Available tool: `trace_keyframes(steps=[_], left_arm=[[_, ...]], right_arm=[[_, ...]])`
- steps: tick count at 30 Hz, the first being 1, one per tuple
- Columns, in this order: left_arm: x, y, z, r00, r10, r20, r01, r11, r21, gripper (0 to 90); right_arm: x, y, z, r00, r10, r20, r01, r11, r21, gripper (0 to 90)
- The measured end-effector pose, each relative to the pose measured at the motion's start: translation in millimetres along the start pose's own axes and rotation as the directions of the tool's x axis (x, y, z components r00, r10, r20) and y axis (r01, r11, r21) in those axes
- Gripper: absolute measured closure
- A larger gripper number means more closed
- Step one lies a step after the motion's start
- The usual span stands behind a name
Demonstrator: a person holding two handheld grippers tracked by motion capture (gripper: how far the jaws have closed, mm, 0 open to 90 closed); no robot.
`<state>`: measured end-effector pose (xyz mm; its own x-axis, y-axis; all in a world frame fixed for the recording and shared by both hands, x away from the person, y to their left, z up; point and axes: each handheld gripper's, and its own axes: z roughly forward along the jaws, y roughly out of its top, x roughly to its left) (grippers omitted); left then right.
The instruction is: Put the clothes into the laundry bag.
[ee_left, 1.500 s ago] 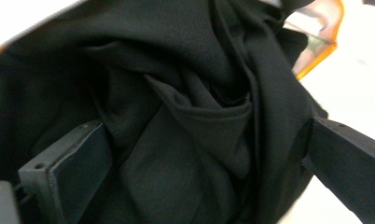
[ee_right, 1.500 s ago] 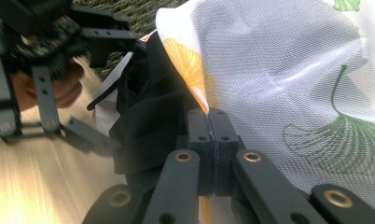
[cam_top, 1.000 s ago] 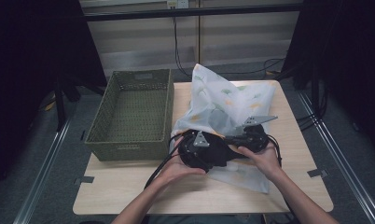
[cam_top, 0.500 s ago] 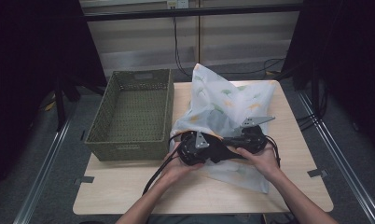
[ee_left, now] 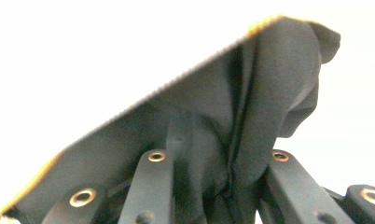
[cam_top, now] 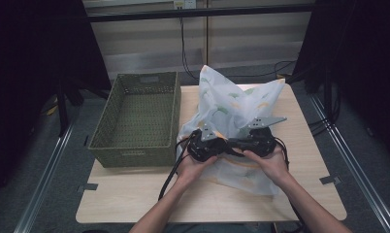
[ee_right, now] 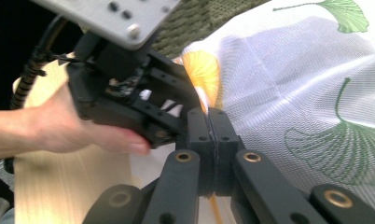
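Cloth (cam_top: 234, 104), white and sheer with green and orange leaf prints, lies bunched on the wooden table (cam_top: 135, 194), rising in a peak just beyond both grippers and spreading under them toward the person. The right gripper (ee_right: 212, 133) is clamped tight on an orange-trimmed edge of that cloth: in the right gripper view its two black jaws stand pressed together with the thin fabric pinched between them. Just to its left, almost touching, sits the left gripper (cam_top: 205, 145), held in the person's left hand (cam_top: 190, 167). Its jaws have just been closing, and the left gripper view shows a dark fold of the cloth gathered between them, backlit against a bright ground, with the jaws pressing in on it from both sides. In the high view the two grippers meet nose to nose at the cloth's near middle. A green woven basket (cam_top: 135, 119) stands well off to the left gripper's outer side, on the table's left part.
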<state>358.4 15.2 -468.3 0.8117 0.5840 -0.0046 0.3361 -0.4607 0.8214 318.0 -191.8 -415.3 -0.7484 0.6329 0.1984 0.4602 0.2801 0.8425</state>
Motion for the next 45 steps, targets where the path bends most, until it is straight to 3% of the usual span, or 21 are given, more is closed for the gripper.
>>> trace_keyframes(steps=[3,5,7,10,12,18,21,24,29,32,35,36,40,45], left_arm=[[-0.2,7.1,-1.2,0.9992,-0.033,-0.020,0.032,0.9976,-0.061,74.2],[-0.7,11.4,-3.9,0.9986,-0.034,-0.040,0.030,0.9938,-0.107,74.5],[0.2,16.2,-6.4,0.9972,-0.063,-0.041,0.056,0.9862,-0.156,74.6],[2.3,21.6,-6.5,0.9935,-0.102,-0.050,0.087,0.9681,-0.235,74.6],[3.0,21.5,1.0,0.9902,-0.128,-0.056,0.110,0.9614,-0.252,74.5],[5.1,12.2,25.0,0.9915,-0.125,-0.036,0.115,0.9714,-0.208,73.4],[0.5,9.8,30.5,0.9962,-0.065,-0.057,0.055,0.9838,-0.171,72.5],[-1.1,5.1,36.8,0.9959,-0.076,-0.049,0.068,0.9851,-0.158,72.2],[-6.0,-5.7,50.6,0.9992,-0.034,-0.023,0.032,0.9948,-0.097,68.4],[-8.3,-6.8,51.4,0.9993,-0.033,-0.019,0.031,0.9945,-0.100,65.4],[-7.5,-5.5,46.7,0.9994,-0.035,0.003,0.035,0.9957,-0.086,51.5],[-7.2,-4.9,44.0,0.9992,-0.032,0.024,0.034,0.9958,-0.085,51.5],[-4.9,-3.9,24.2,0.9984,-0.015,0.055,0.019,0.9970,-0.075,31.3],[3.6,-6.5,-2.2,0.9968,-0.045,0.066,0.051,0.9944,-0.093,17.3]], right_arm=[[4.5,4.2,-1.3,0.9999,-0.011,-0.012,0.010,1.000,-0.014,90.0],[7.2,7.1,-2.6,0.9997,-0.017,-0.016,0.017,1.000,-0.023,90.0],[8.4,8.5,-3.7,0.9996,-0.015,-0.023,0.015,0.999,-0.033,90.0],[9.4,10.0,-5.9,0.9995,-0.013,-0.029,0.012,0.999,-0.045,90.0],[9.2,10.3,-6.4,0.9993,-0.014,-0.034,0.012,0.999,-0.050,90.0],[5.3,2.1,-3.2,0.9996,0.000,-0.027,-0.001,1.000,-0.018,90.0],[1.1,-4.4,-4.7,0.9996,0.021,-0.020,-0.021,1.000,-0.006,90.0],[0.6,-5.6,-7.4,0.9996,0.023,-0.019,-0.023,1.000,-0.011,90.0],[-0.3,-11.4,-6.2,0.9994,0.027,-0.019,-0.027,1.000,0.010,90.0],[-3.1,-17.0,-2.5,0.9992,0.038,-0.014,-0.037,0.999,0.028,90.0],[-6.4,-20.1,-1.3,0.9988,0.049,-0.007,-0.049,0.998,0.040,90.0],[-6.4,-20.1,-1.3,0.9988,0.049,-0.007,-0.049,0.998,0.040,90.0],[-10.3,-21.8,-2.0,0.9988,0.049,0.005,-0.049,0.998,0.040,90.0],[-12.8,-22.7,-1.7,0.9986,0.052,0.015,-0.052,0.998,0.040,90.0]])
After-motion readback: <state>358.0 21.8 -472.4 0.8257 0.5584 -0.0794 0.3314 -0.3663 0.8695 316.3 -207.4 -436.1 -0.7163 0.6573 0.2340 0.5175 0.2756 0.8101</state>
